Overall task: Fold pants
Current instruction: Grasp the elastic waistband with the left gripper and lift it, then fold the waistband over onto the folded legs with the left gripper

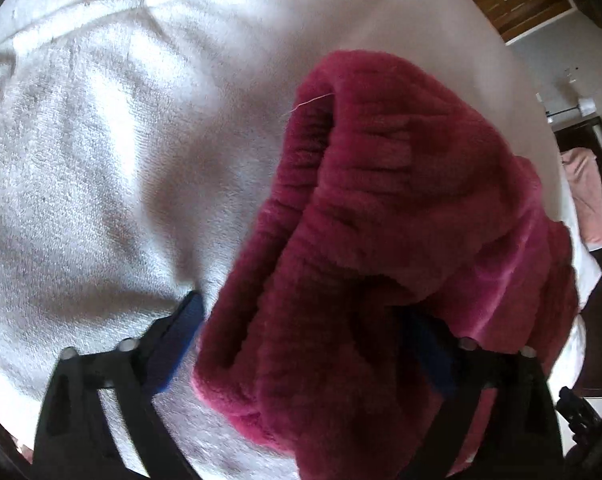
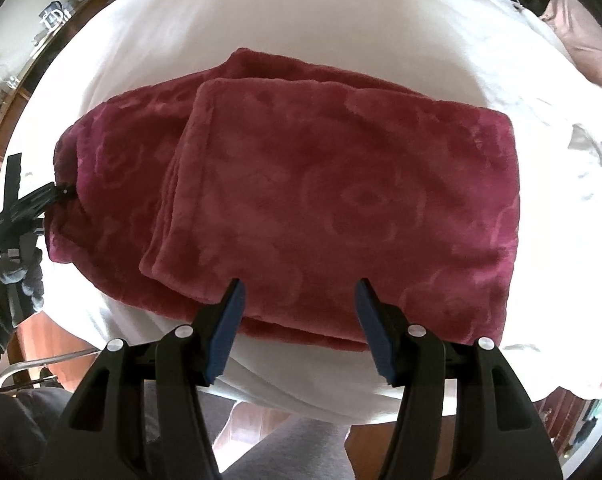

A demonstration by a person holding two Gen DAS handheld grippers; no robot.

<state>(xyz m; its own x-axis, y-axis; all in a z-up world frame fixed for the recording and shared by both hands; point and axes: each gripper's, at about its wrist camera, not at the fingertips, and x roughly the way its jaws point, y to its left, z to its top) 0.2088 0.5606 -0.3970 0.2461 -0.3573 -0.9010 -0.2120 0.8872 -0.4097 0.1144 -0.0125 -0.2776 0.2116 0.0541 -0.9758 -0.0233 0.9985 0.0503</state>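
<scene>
Dark red fleece pants with an embossed rose pattern lie on a white towel, the leg end folded back over the body. My right gripper is open and empty, hovering over the near edge of the folded part. My left gripper has its jaws apart around the ribbed waistband end, which bunches up between the blue pads; the right pad is mostly hidden by cloth. In the right wrist view the left gripper sits at the pants' left end.
The white towel covers a round table. A pink cloth lies at the far right. A wooden floor and my grey-clad legs show below the table edge.
</scene>
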